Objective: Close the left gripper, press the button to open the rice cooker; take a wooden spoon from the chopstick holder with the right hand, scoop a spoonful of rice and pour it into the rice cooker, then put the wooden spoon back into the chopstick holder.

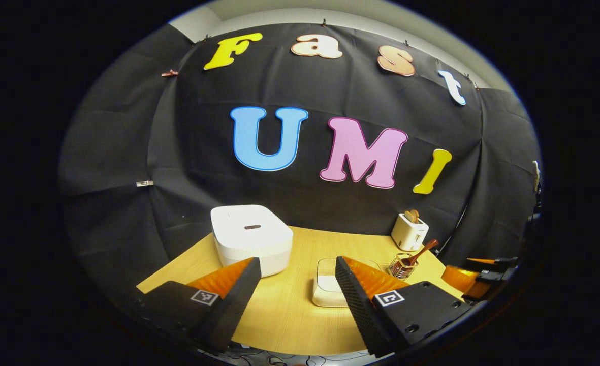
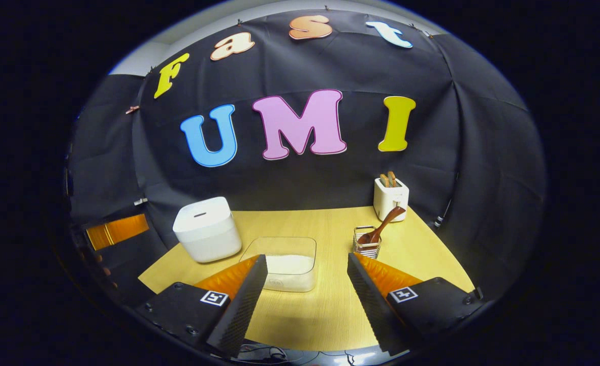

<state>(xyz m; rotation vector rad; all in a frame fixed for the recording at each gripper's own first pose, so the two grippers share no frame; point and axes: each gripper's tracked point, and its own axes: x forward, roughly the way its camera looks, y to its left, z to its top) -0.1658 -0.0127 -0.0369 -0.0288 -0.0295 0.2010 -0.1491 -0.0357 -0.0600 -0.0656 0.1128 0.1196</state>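
Observation:
A white rice cooker (image 1: 251,239) (image 2: 207,229) sits with its lid down at the left back of the wooden table; a dark button (image 1: 252,226) shows on its top. My left gripper (image 1: 295,267) hangs open above the table's front, just in front of the cooker. A clear box of rice (image 2: 284,264) (image 1: 327,284) lies mid-table. A wooden spoon (image 2: 381,227) (image 1: 419,253) leans in the wire chopstick holder (image 2: 367,243) (image 1: 401,267). My right gripper (image 2: 307,264) is open and holds nothing, hanging in front of the rice box; the holder stands beyond its right finger.
A white toaster (image 2: 390,198) (image 1: 409,231) with bread slices stands at the back right by the black cloth wall. The table's front edge (image 2: 300,343) runs just under both grippers. The other gripper's orange part (image 1: 462,277) (image 2: 117,229) shows at each view's side.

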